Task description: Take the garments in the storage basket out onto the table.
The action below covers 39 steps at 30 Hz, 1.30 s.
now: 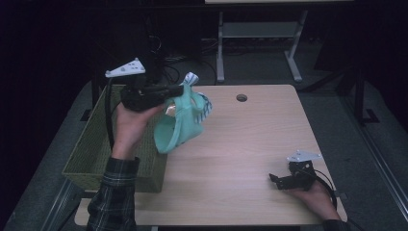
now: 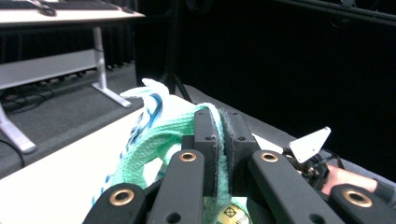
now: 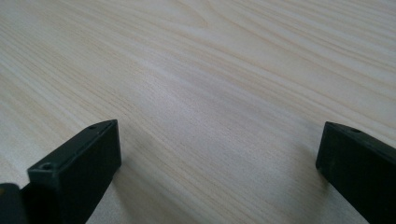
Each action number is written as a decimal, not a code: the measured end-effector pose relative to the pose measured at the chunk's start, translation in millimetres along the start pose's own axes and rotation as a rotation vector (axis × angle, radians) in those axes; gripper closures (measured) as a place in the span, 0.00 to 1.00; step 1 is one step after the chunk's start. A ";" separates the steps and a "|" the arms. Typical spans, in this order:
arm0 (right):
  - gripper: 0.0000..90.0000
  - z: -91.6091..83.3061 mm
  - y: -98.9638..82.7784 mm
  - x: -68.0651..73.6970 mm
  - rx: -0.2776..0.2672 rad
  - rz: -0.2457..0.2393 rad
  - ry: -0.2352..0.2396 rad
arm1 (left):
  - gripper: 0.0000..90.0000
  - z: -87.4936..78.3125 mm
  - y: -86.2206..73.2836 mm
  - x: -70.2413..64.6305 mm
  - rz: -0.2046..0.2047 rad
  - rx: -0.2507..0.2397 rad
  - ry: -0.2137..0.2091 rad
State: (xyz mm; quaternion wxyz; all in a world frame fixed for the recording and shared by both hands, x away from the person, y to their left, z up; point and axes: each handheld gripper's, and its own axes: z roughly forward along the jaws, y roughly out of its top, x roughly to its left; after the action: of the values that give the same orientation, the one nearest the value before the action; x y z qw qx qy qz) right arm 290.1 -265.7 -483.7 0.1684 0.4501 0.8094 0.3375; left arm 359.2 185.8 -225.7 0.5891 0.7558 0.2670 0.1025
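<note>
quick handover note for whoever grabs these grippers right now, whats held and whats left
Left gripper: shut on the mint-green garment, held in the air above the table's left edge, beside the woven basket.
Right gripper: open, holding nothing, resting low on the table near the right corner.
Done: garment picked up.
Left: probably drop it in the basket; it is not in yet.

The left hand [image 1: 129,126] was raised above the left edge of the tabletop [image 1: 250,144], forearm in a plaid sleeve [image 1: 113,197] coming up from the near edge. It held the left gripper [image 1: 180,90] level, pointing right, its jaws pinched tight on a mint green cloth [image 1: 185,120]. The right hand [image 1: 315,192] lay near the tabletop's near right corner. The right gripper [image 1: 274,180] pointed left, seemingly resting low on the wood, its jaws spread wide apart.
</note>
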 end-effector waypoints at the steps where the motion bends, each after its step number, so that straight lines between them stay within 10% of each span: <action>1: 0.00 0.0 0.0 0.0 0.000 0.000 0.000 | 0.95 3.5 -1.5 -1.3 -0.002 0.003 -0.005; 39: 0.00 -0.1 -0.1 0.3 0.000 0.003 0.001 | 0.95 106.2 -67.1 -35.0 -0.012 0.137 -0.031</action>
State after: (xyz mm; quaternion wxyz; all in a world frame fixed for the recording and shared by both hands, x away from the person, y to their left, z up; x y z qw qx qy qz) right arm 289.9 -265.6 -483.7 0.1676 0.4512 0.8087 0.3380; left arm 360.7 89.6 -313.8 0.5405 0.7943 0.2689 0.0685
